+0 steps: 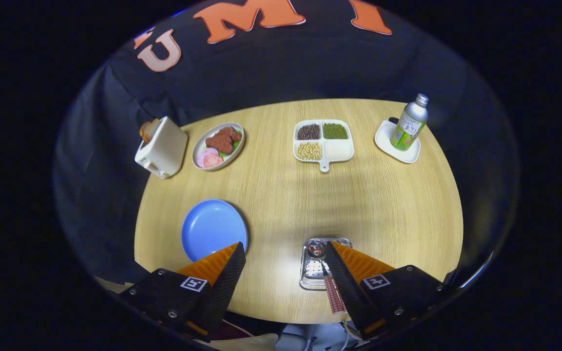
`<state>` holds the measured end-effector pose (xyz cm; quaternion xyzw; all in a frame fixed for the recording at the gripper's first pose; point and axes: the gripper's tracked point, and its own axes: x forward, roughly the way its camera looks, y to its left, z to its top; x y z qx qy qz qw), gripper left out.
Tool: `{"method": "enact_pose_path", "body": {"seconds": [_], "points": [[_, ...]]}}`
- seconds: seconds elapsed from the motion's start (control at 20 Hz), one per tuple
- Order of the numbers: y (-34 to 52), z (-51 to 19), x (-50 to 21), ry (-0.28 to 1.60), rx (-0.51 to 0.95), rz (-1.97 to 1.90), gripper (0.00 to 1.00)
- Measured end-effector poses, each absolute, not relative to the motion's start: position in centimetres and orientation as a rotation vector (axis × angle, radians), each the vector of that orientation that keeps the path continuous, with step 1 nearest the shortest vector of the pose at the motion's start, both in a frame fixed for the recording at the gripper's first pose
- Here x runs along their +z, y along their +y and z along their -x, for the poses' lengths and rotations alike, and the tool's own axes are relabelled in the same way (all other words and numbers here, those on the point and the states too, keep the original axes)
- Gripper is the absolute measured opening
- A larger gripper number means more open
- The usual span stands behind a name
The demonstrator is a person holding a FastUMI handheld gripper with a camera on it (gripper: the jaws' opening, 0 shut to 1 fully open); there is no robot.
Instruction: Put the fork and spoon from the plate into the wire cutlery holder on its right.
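The blue plate (211,228) lies just ahead of my left finger (222,273), and its top is bare. The wire cutlery holder (310,273), a shiny metal basket seen from above, stands to the plate's right, against the inner side of my right finger (354,273). A utensil with a red checked handle (334,295) sticks up out of the holder along that finger. A round shiny piece (316,249) shows at the holder's far end; I cannot tell whether it is a spoon bowl. My gripper (285,245) is open wide above the table, holding nothing.
Across the round wooden table (281,195) stand a white toaster (162,147), an oval plate of food (218,146), a white divided dish of beans (323,141) and a bottle (409,123) on a small white dish (397,142). The black cloth wall hangs behind.
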<state>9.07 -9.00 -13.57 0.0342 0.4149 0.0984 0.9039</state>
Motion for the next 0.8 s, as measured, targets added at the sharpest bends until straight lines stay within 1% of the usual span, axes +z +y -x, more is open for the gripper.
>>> {"method": "enact_pose_path", "body": {"seconds": [0.15, 0.3, 0.4, 0.65, 0.8], "points": [[-11.0, -10.0, -8.0, 0.657, 0.156, -0.026, 0.99], [-11.1, -9.4, -1.6, 0.461, 0.149, -0.062, 0.99], [-12.1, -8.6, 1.1, 0.354, 0.122, -0.065, 0.99], [-14.6, -6.3, 5.6, 0.153, 0.044, -0.055, 0.99], [-15.5, -5.0, 6.5, 0.101, 0.038, -0.07, 0.99]]}}
